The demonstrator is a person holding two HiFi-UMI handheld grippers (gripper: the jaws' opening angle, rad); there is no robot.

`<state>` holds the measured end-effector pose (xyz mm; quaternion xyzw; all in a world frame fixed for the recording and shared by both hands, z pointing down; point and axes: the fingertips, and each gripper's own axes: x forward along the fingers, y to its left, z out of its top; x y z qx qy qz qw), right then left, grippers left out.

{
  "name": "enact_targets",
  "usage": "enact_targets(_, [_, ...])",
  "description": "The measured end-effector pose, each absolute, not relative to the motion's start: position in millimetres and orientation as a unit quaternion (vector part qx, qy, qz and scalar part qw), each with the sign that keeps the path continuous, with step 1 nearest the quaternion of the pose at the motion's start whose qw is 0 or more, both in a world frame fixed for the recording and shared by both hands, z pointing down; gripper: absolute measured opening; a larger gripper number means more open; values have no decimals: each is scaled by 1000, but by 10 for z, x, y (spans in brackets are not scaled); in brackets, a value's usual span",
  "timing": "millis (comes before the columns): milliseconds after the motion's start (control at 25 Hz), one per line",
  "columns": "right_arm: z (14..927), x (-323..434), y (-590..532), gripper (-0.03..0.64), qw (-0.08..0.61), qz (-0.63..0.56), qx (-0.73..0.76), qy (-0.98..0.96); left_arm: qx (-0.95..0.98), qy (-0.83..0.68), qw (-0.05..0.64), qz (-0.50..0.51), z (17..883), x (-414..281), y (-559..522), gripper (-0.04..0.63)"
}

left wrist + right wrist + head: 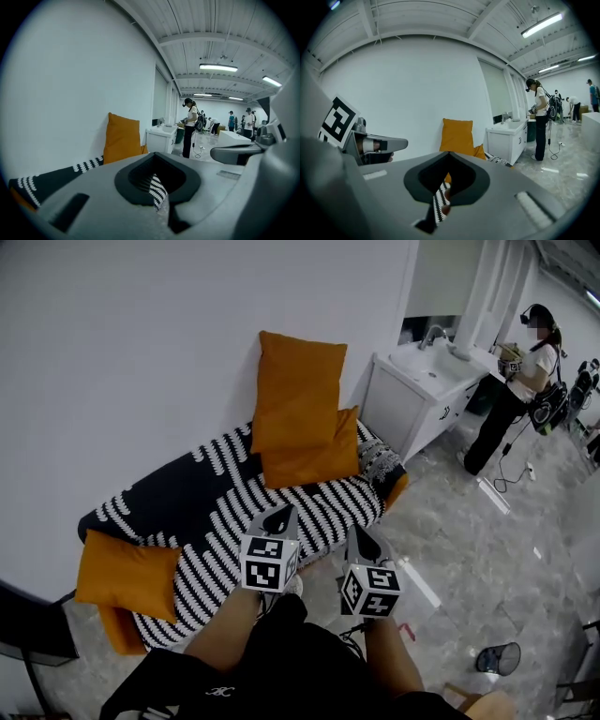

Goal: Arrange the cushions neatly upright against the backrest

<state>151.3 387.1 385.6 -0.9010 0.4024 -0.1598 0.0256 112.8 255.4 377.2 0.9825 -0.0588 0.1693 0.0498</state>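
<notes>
A low sofa with a black-and-white striped cover (225, 512) stands against the white wall. One orange cushion (298, 381) stands upright against the wall, and a second orange cushion (311, 454) leans in front of it. A grey patterned cushion (380, 461) lies at the sofa's right end. A third orange cushion (127, 575) lies flat at the near left end. My left gripper (278, 516) and right gripper (360, 536) hover side by side over the sofa's front edge, both shut and holding nothing. The upright orange cushion (122, 137) (457, 136) shows ahead in both gripper views.
A white sink cabinet (422, 395) stands right of the sofa. A person (520, 390) stands beyond it on the grey marbled floor, with a cable (511, 486) at their feet. A small dark round object (497, 658) lies at lower right. A dark stand (28, 629) sits at far left.
</notes>
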Motion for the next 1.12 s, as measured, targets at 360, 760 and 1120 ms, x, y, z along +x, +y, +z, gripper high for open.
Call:
enact_targets(360, [3933,2271,3855,9,29,-168,-909,380,984,-38,42,172,3823,1982,2484,8])
enact_targets(760, [4014,3502,3163,8,36,-190,-907,374,981,-45,47,185,3808,3189,1692,8])
enact_targets(1120, [4096,4267,2422,9,40,-208,-900,382,977,-49,52,201,3854,3991,949,8])
